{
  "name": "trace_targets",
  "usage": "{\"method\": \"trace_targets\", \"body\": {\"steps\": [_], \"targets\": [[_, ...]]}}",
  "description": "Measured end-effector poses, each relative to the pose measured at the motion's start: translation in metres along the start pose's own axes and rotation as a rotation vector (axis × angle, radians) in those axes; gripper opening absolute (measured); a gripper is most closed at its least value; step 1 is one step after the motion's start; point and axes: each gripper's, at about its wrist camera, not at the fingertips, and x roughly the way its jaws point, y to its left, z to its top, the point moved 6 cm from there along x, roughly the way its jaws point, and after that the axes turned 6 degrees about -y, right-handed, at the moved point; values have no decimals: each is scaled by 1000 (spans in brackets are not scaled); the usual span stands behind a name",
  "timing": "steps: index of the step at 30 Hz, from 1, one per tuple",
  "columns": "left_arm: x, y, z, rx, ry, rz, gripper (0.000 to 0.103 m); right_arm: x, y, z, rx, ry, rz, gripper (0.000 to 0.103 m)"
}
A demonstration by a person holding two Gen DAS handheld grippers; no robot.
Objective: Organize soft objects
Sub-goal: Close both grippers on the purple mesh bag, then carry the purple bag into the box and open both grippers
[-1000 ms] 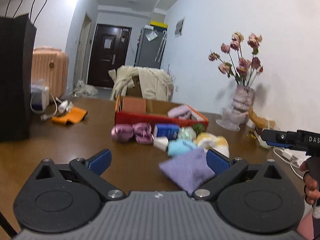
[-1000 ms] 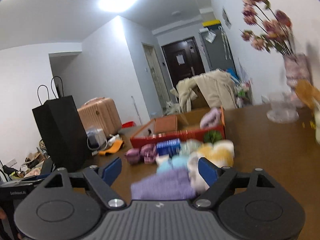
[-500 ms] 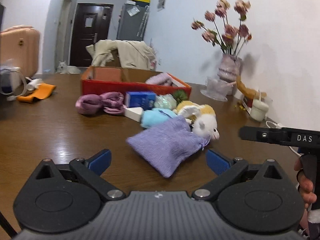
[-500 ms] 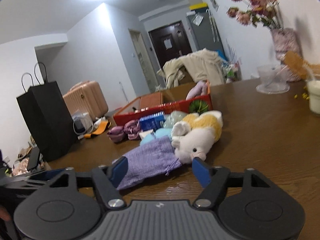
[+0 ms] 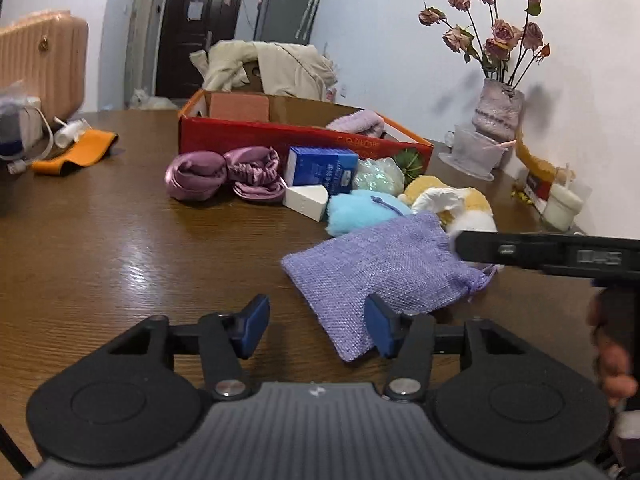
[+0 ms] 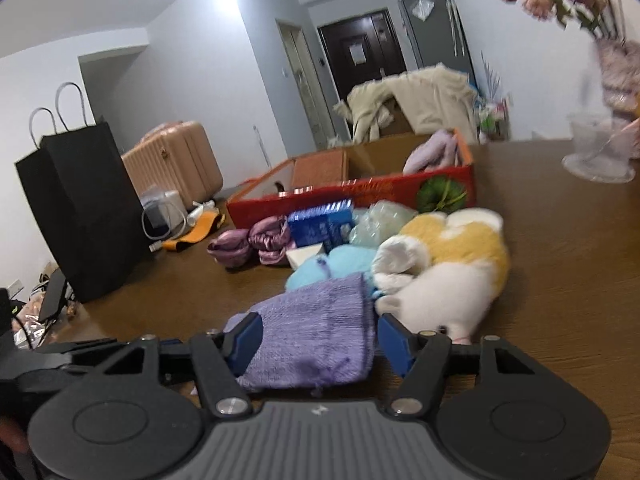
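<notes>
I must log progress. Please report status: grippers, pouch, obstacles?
Right gripper open around purple pouch, not closed. Left gripper open, at pouch corner. Plush dog touches pouch.

Blurred pale lettering that may read "DAS" sits on the black right gripper body at the right edge of the left wrist view; gold print on the red box and white print on the blue carton are illegible.
</notes>
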Motion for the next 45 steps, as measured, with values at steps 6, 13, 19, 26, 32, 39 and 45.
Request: {"method": "trace_targets", "body": {"steps": [6, 13, 19, 26, 32, 39, 45], "targets": [[10, -4, 0, -48, 18, -115, 28, 41, -3, -5, -1, 88, -80, 48], [10, -9, -3, -55, 17, -170, 14, 43, 6, -18, -118, 121, -172, 43], [-6, -15, -11, -27, -5, -176, 10, 32, 25, -31, -232, 109, -188, 30], [-37, -17, -11, -22, -51, -193, 7, 4, 46, -31, -216, 75, -125, 9], [-49, -10, 44, -27, -160, -240, 7, -17, 55, 23, -186, -65, -53, 9], [30, -15, 147, 99, -162, -244, 7, 45, 38, 107, -250, -119, -52, 9], [154, -6, 228, 149, -99, -223, 7, 165, -16, 193, -181, -32, -63, 9]]}}
